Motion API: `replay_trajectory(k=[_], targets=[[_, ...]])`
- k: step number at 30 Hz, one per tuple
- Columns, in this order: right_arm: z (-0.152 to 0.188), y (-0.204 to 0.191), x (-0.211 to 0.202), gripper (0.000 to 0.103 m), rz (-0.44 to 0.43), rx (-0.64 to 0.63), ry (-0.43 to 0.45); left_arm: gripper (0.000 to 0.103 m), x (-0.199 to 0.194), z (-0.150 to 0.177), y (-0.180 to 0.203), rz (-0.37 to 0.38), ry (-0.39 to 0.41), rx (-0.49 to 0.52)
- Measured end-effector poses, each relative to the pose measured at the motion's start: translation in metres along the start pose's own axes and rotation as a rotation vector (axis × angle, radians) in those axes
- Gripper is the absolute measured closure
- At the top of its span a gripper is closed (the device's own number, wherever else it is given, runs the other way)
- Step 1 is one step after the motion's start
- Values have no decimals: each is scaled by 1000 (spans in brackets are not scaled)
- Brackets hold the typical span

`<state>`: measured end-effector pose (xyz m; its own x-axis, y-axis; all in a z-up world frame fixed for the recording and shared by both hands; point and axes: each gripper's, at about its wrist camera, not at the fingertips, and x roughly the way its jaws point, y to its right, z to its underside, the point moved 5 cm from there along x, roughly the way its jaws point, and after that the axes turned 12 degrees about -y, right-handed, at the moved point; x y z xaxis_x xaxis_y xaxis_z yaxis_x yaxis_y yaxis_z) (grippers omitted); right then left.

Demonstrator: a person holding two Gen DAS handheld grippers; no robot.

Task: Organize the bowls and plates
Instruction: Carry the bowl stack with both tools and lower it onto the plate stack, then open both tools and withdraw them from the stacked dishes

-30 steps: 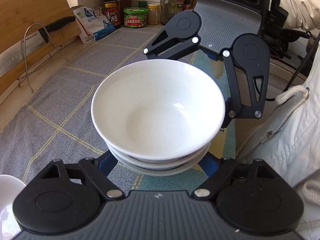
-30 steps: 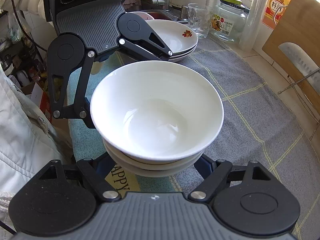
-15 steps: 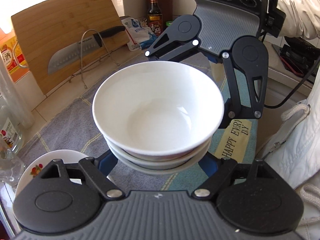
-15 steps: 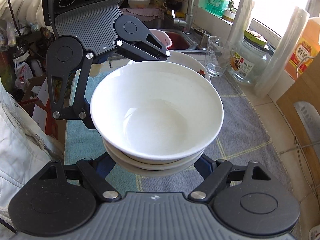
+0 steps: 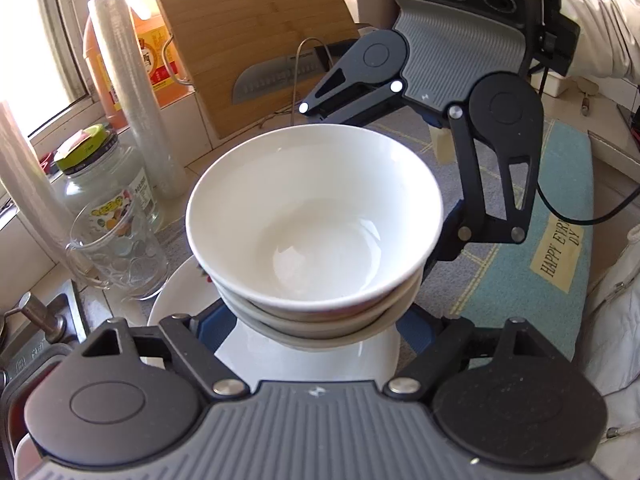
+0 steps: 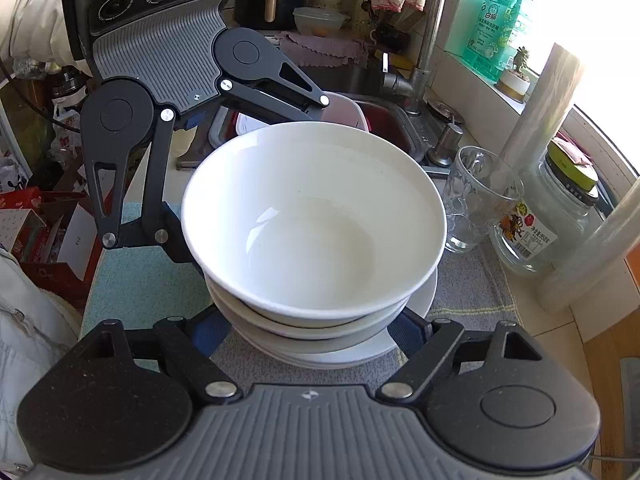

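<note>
- Left gripper (image 5: 316, 320) and right gripper (image 6: 316, 326) clamp opposite sides of the stack of bowls (image 5: 316, 224), blue pads under its lower rims
- Bowls glossy white, round, mouths up, held above plates (image 6: 416, 300)
- Ribbed glass mug (image 6: 476, 204) close at 3 o'clock; jar (image 6: 552, 216) beyond; grey mat (image 6: 472, 296) open below

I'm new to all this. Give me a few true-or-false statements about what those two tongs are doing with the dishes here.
1. Both tongs grip one stack of bowls from opposite sides. True.
2. The top bowl holds soup. False: it is empty.
3. White plates lie beneath the stack. True.
4. The glass mug is upside down. False: it stands upright.
5. A knife leans against the wooden cutting board. True.
</note>
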<state>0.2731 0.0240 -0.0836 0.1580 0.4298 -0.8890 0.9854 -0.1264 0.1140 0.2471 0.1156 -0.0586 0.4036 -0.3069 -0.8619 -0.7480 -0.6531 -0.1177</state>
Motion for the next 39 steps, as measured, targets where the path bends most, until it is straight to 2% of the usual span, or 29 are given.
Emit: replay_trajectory(k=[10, 20, 22, 24, 28, 32, 35, 37, 39], targets=[[-15, 11, 36, 15, -23, 45, -14, 17, 16, 17, -27, -8, -42, -56], [-15, 13, 36, 15, -3, 93, -5, 17, 15, 22, -30, -33, -21, -58], [-15, 13, 35, 12, -15, 111, -5, 16, 14, 23, -27, -57, -12, -47], [-15, 10, 32, 1, -14, 126, 8, 6, 11, 24, -27, -64, 9, -63], [-9, 2, 24, 0, 31, 155, -6, 3, 0, 30, -23, -106, 61, -107], [6, -7, 9, 0, 95, 289, -33, 2, -23, 37, -14, -228, 143, -178], [16, -15, -9, 0, 172, 464, -43, 1, -47, 40, -3, -304, 247, -267], [22, -19, -20, 0, 213, 603, -38, 1, -53, 40, 4, -304, 260, -342], [28, -24, -30, 0, 252, 754, -26, 1, -52, 38, 9, -283, 230, -424]])
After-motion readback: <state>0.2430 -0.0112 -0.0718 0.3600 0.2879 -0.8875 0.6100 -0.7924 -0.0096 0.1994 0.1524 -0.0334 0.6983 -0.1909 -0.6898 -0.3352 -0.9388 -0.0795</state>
